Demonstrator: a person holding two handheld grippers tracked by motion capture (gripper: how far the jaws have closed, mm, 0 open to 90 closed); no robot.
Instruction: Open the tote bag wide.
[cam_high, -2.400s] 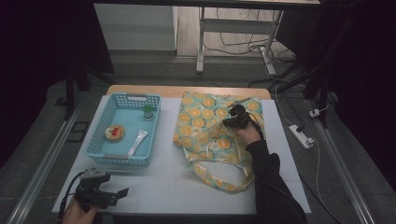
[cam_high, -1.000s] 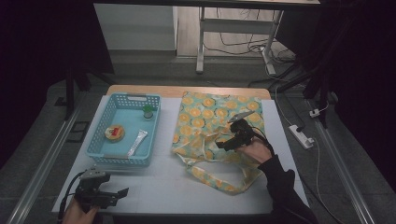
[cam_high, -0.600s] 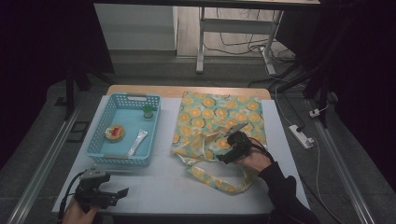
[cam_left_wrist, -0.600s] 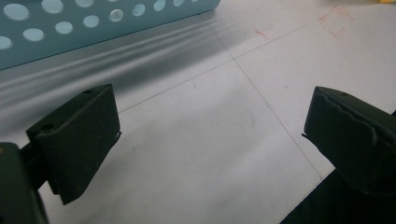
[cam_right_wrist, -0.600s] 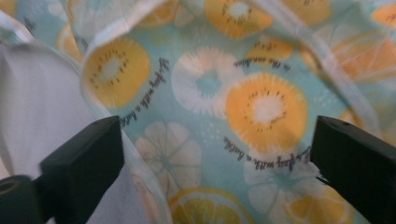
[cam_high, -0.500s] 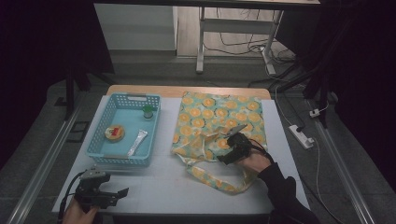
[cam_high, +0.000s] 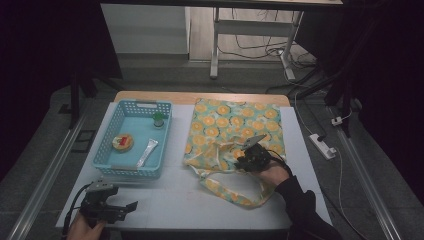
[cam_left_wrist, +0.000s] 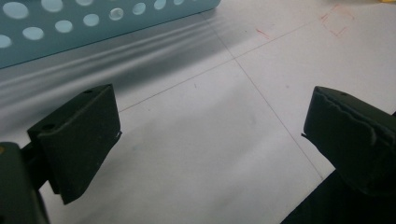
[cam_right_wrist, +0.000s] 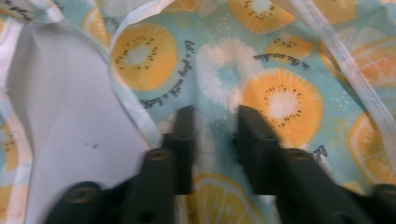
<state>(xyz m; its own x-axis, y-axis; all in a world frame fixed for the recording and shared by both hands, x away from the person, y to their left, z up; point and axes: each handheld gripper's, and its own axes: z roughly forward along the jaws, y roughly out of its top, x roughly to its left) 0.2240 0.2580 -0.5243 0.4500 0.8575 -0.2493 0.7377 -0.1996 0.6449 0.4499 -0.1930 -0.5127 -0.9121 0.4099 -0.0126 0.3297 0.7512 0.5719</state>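
The right claw (cam_high: 248, 159) has just been closing, and its jaws now pinch a fold of the fruit-print tote bag (cam_high: 235, 131) near the bag's open edge. The bag lies flat on the white surface (cam_high: 170, 200), right of the blue basket (cam_high: 131, 172). The left claw (cam_high: 111, 209) rests open at the near left corner.

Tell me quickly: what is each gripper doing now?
Left gripper: open, holding nothing, over the white table.
Right gripper: jaws just closing on a fold of the fruit-print bag; a firm grip cannot be told.
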